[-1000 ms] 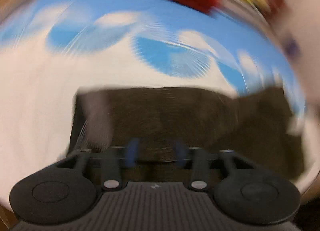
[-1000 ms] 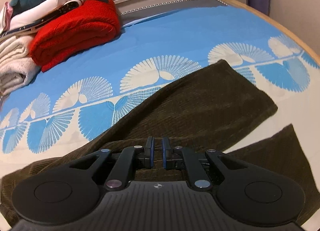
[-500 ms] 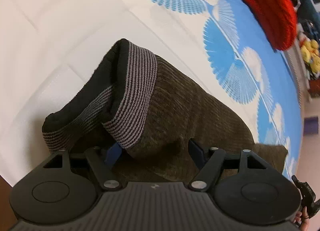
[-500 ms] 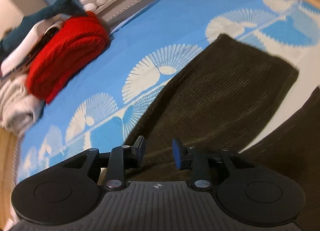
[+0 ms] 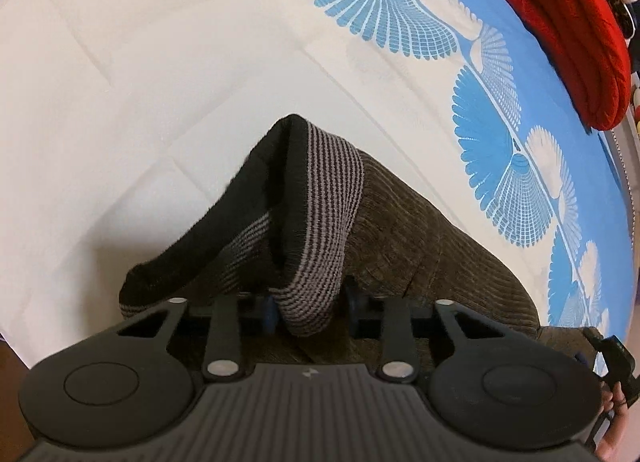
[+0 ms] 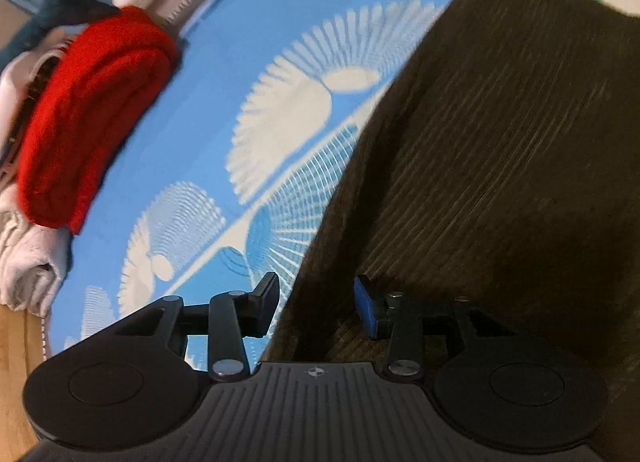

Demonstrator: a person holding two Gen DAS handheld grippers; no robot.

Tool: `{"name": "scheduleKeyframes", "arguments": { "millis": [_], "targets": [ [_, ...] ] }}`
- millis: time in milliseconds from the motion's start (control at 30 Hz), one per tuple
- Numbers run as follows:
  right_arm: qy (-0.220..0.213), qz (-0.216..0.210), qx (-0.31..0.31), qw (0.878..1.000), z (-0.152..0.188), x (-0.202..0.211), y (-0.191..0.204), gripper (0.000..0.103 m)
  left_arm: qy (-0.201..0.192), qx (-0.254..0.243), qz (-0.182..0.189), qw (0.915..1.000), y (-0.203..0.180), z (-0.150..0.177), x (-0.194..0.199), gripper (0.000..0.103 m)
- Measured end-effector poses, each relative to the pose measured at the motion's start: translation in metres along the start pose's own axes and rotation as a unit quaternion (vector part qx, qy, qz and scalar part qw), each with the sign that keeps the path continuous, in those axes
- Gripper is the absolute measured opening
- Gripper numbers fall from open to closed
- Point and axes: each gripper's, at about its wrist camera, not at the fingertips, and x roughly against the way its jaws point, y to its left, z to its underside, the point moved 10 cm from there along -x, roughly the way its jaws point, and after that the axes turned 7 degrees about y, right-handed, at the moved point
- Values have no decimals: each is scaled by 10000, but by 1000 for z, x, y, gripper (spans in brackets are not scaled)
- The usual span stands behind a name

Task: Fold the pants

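Dark brown corduroy pants (image 5: pixel 420 254) lie on a bed sheet (image 5: pixel 160 102) that is white with blue fan prints. Their grey-striped waistband (image 5: pixel 328 198) stands up in a fold. My left gripper (image 5: pixel 310 308) points steeply down at it. Its jaws are closing, with the lower end of the waistband fold between the blue pads and both pads against it. In the right wrist view the view is blurred, and a pants leg (image 6: pixel 500 142) fills the right side. My right gripper (image 6: pixel 318 302) straddles the leg's left edge, its jaws opening and the pads not pressing the cloth.
A folded red knit blanket (image 6: pixel 88 110) lies at the back of the bed, also seen as a red blanket (image 5: pixel 560 22) at top right. White towels (image 6: pixel 28 262) are stacked beside it, with plush toys behind. A hand with a black device (image 5: pixel 612 358) shows at the right edge.
The left jaws have narrowed around the waistband fold. The right gripper went from shut to open, rolled, and dropped closer to the pants leg's edge.
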Motion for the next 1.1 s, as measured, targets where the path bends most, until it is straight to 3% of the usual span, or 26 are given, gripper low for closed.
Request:
{"name": "scheduleKeyframes", "arguments": {
  "millis": [33, 67, 100, 267, 467, 633, 700, 767, 833, 867, 933, 1033, 1100],
  "targets": [
    [13, 45, 16, 10000, 0, -4, -1, 39, -11, -55, -16, 10000, -1, -1, 1, 30],
    [-11, 114, 59, 9999, -1, -6, -1, 19, -28, -110, -33, 9999, -3, -2, 3, 29],
    [-64, 135, 138, 9998, -2, -6, 1, 8, -56, -149, -31, 9999, -4, -3, 5, 28],
    [-319, -53, 507, 9982, -5, 28, 11, 7, -178, -132, 156, 9996, -7, -7, 17, 25],
    [-656, -243, 697, 9951, 12, 128, -4, 6, -595, -273, 676, 9956, -8, -8, 52, 23],
    [-703, -415, 870, 9929, 76, 211, -37, 6, -840, -538, 792, 9919, 5, 5, 82, 23],
    [-506, -258, 897, 9943, 110, 221, -61, 6, -724, -699, 566, 9933, 14, 13, 81, 23],
    [164, 234, 810, 9963, 146, 211, -99, 8, -525, -892, 230, 9944, 22, 18, 72, 23],
    [1040, 849, 895, 9869, 173, 191, -135, 8, -240, -1078, -37, 9939, 28, 23, 60, 25],
    [1129, 1059, 1002, 9829, 175, 190, -146, 10, -52, -1085, -110, 9940, 31, 26, 53, 25],
    [625, 1097, 1275, 9838, 153, 206, -147, 11, 54, -1086, -285, 9937, 34, 26, 47, 31],
    [-289, 1020, 1701, 9797, 111, 232, -133, 14, 124, -980, -264, 9948, 35, 23, 42, 41],
    [-541, 996, 1927, 9747, 93, 231, -124, 31, 181, -897, -219, 9956, 34, 24, 39, 47]
  ]
}}
